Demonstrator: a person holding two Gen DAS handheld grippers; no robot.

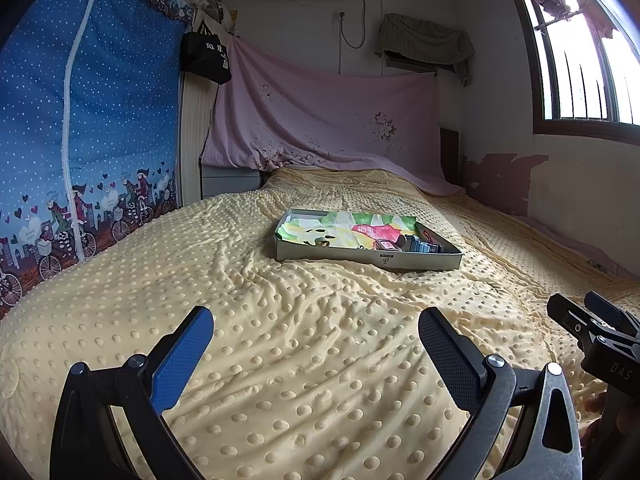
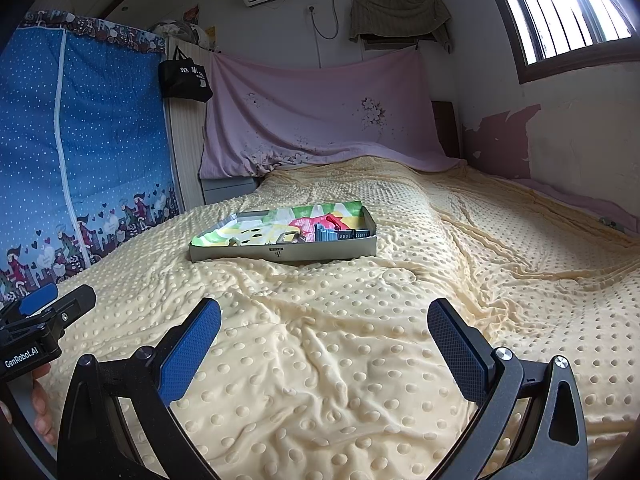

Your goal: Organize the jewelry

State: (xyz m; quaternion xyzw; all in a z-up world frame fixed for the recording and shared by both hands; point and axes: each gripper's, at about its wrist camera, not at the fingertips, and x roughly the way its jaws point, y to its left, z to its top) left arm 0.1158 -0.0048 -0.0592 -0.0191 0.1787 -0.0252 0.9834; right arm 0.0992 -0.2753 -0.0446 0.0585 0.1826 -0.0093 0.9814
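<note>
A shallow grey box (image 1: pixel 400 261) (image 2: pixel 320 254) lined with colourful paper lies on the yellow dotted blanket in the middle of the bed. Inside it at the right end are a grey-blue watch band (image 1: pixel 420 245) (image 2: pixel 340 233), a small rectangular frame piece (image 1: pixel 384 245) (image 2: pixel 286 237), a red cord (image 2: pixel 332 220) and a small greenish item (image 1: pixel 322 243) (image 2: pixel 233 242). My left gripper (image 1: pixel 316 330) is open and empty, well short of the box. My right gripper (image 2: pixel 324 320) is open and empty, also short of it. Each gripper shows at the edge of the other's view, the right one (image 1: pixel 592 320) and the left one (image 2: pixel 52 300).
The yellow blanket (image 1: pixel 280 340) covers the bed. A blue fabric wardrobe (image 1: pixel 80 140) stands at the left. A pink cloth (image 1: pixel 320 120) hangs over the headboard. A wall and window (image 1: pixel 580 60) are at the right.
</note>
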